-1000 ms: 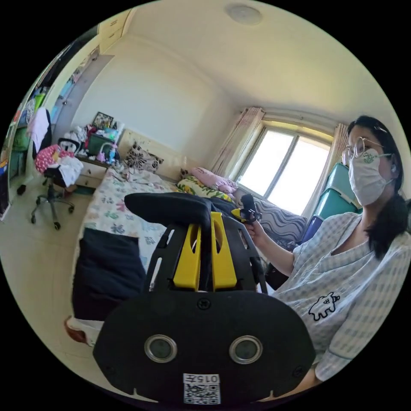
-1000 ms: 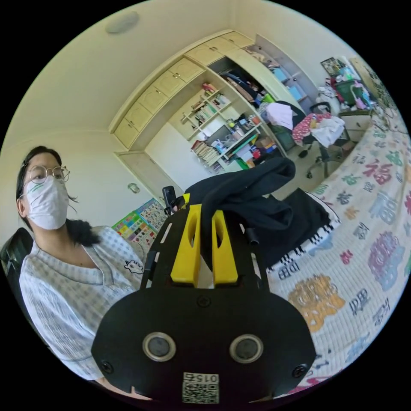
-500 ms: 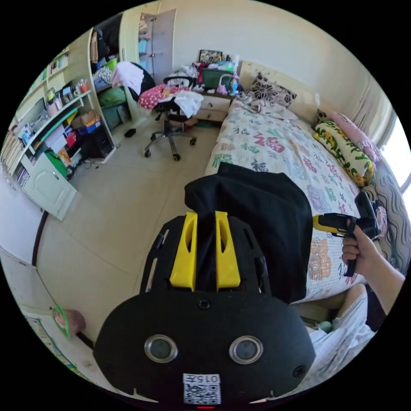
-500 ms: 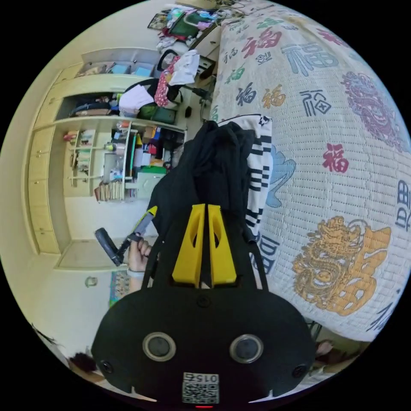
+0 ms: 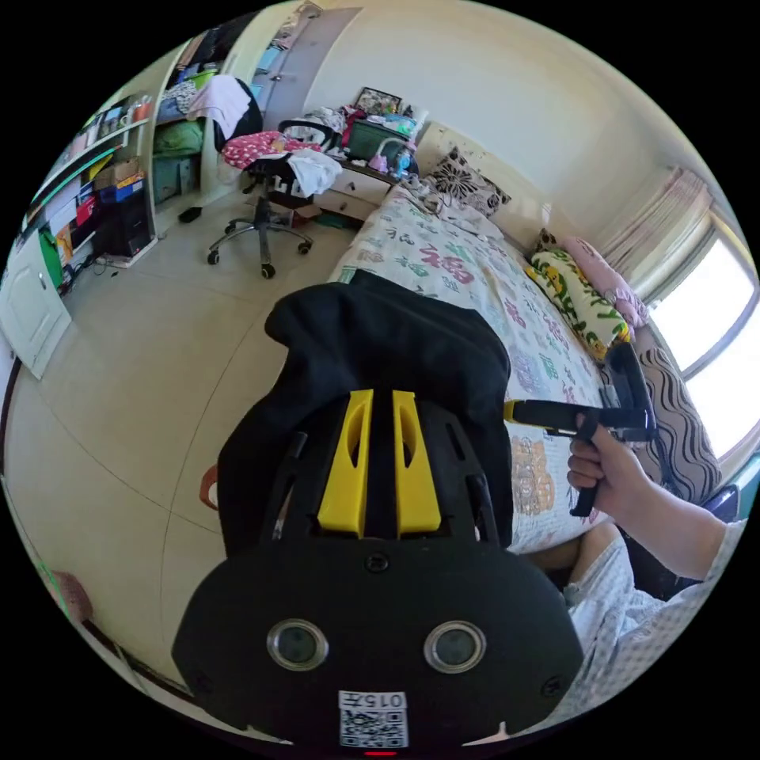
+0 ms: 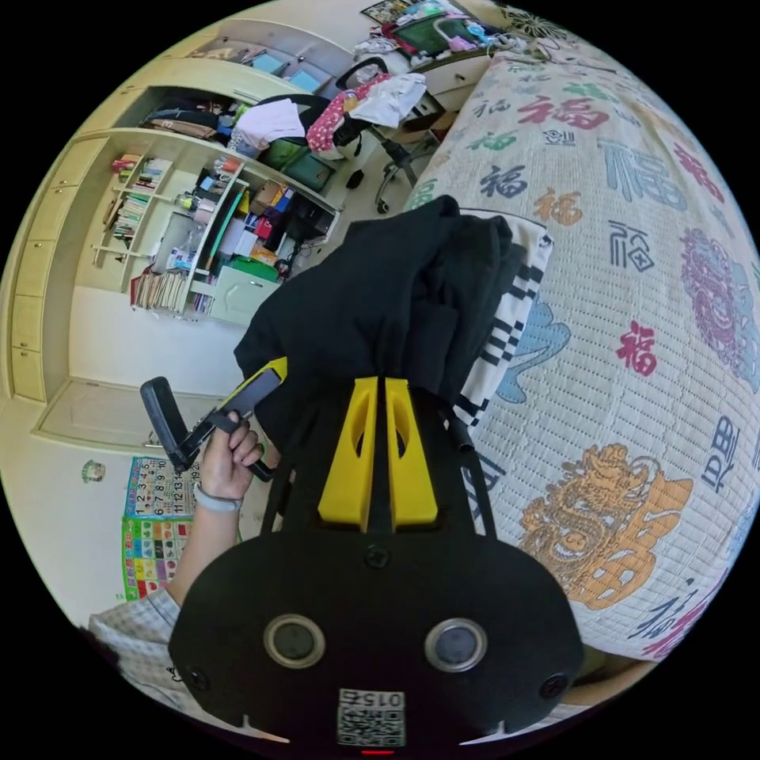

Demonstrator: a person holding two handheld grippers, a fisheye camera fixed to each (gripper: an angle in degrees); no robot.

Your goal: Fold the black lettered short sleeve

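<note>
Both grippers have the black short sleeve [image 5: 380,348] pinched, lifted over the near edge of the bed [image 6: 633,261].

Left gripper [image 5: 378,412]: its 2 yellow jaws are nearly together w/ a strip of black cloth clamped between them; the shirt bunches over the tips and hangs down toward the floor [image 5: 142,356] beside the bed. Right gripper [image 6: 378,396]: jaws likewise almost closed on a gathered wad of the same cloth, which drapes back over the bed's edge. Part of the shirt w/ white-and-black striped print [image 6: 507,317] rests on the bed cover.

In the left gripper view, the right gripper sits just beside the shirt over the bed's near edge, a hand [image 5: 606,475] on its handle.

Progress, as I judge it: early. The shirt is a crumpled bundle, no flat panel, no crease. Still to do: spread it on the bed, smooth it, fold sleeves in, fold body over. Approx. all folding remains.
</note>
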